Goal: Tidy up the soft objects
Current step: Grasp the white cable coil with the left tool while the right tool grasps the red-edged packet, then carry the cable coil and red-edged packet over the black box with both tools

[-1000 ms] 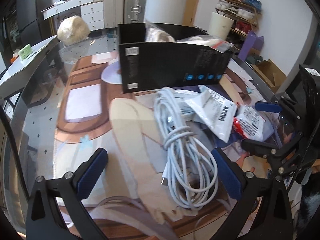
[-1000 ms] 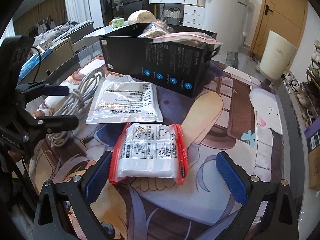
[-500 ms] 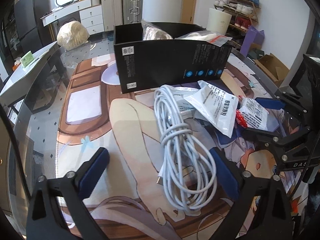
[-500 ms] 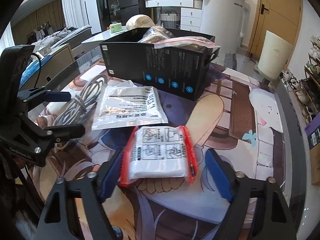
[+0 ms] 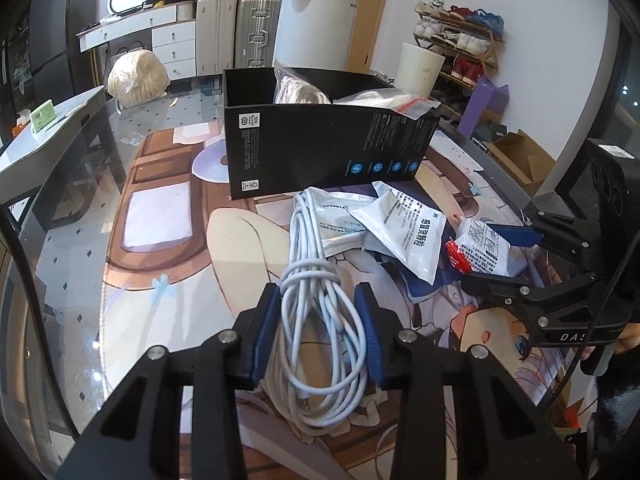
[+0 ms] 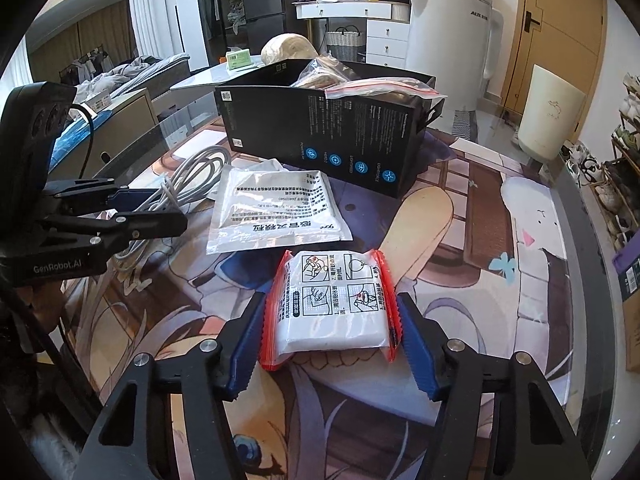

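Here both grippers are closing for a pickup: the left gripper (image 5: 318, 326) squeezes in on the coiled white cable (image 5: 320, 312), the right gripper (image 6: 330, 334) on the red-edged zip pouch (image 6: 332, 304), pads at its edges. Next, I judge, each lifts its load to the black box (image 6: 320, 136) behind. Both things lie on the table (image 6: 460, 240); the pouch looks plump and yielding.

Both grippers, left gripper (image 5: 318, 304) and right gripper (image 6: 330, 328), angled downward, jaws closing.
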`<action>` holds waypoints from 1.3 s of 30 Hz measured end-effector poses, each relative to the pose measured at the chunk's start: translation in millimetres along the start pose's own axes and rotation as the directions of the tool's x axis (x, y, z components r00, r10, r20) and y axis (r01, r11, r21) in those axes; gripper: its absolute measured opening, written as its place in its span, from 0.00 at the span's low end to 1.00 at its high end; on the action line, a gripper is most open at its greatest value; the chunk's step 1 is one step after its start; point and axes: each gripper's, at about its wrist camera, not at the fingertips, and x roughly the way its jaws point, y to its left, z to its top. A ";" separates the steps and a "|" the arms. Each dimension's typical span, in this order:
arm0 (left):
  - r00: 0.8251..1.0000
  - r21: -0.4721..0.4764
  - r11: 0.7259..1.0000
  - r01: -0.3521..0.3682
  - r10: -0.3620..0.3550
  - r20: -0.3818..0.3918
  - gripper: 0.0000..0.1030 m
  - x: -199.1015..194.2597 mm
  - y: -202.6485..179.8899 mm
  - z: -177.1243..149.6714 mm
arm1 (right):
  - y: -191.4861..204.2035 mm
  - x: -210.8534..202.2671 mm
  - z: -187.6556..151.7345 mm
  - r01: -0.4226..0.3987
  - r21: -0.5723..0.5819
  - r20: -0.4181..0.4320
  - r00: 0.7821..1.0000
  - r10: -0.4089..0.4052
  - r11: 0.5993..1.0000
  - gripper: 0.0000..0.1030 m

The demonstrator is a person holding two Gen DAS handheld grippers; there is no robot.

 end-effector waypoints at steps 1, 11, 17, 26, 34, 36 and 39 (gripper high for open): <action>1.000 0.000 1.000 -0.001 0.001 0.005 0.34 -1.0 0.1 -0.3 | 0.4 -0.8 -0.8 0.000 0.001 0.001 1.000 0.000 1.000 0.60; 0.999 -0.029 1.000 0.005 -0.003 0.049 0.27 -9.4 5.8 -1.3 | 6.8 -8.7 -6.7 0.000 -0.017 0.037 0.999 0.000 1.000 0.48; 0.997 -0.058 0.997 0.045 -0.041 0.066 0.27 -11.8 10.2 -2.1 | 7.7 -12.1 -7.7 0.000 -0.011 0.050 0.999 0.001 1.000 0.48; 0.992 -0.084 0.994 0.077 -0.068 0.105 0.26 -19.6 15.0 -0.6 | 8.7 -22.6 -4.9 0.005 -0.011 0.089 0.996 -0.004 1.000 0.48; 0.984 -0.103 0.987 0.127 -0.112 0.138 0.26 -28.0 17.2 2.9 | 6.0 -38.3 -4.9 -0.001 0.005 0.148 0.989 0.000 1.000 0.48; 0.982 -0.104 0.986 0.132 -0.116 0.146 0.26 -29.8 17.2 3.9 | 6.8 -42.3 -4.3 -0.001 0.005 0.162 0.987 0.001 1.000 0.48; 0.980 -0.105 0.985 0.135 -0.117 0.160 0.26 -33.7 17.6 5.7 | 6.7 -48.3 -2.4 -0.002 0.007 0.182 0.983 0.001 1.000 0.48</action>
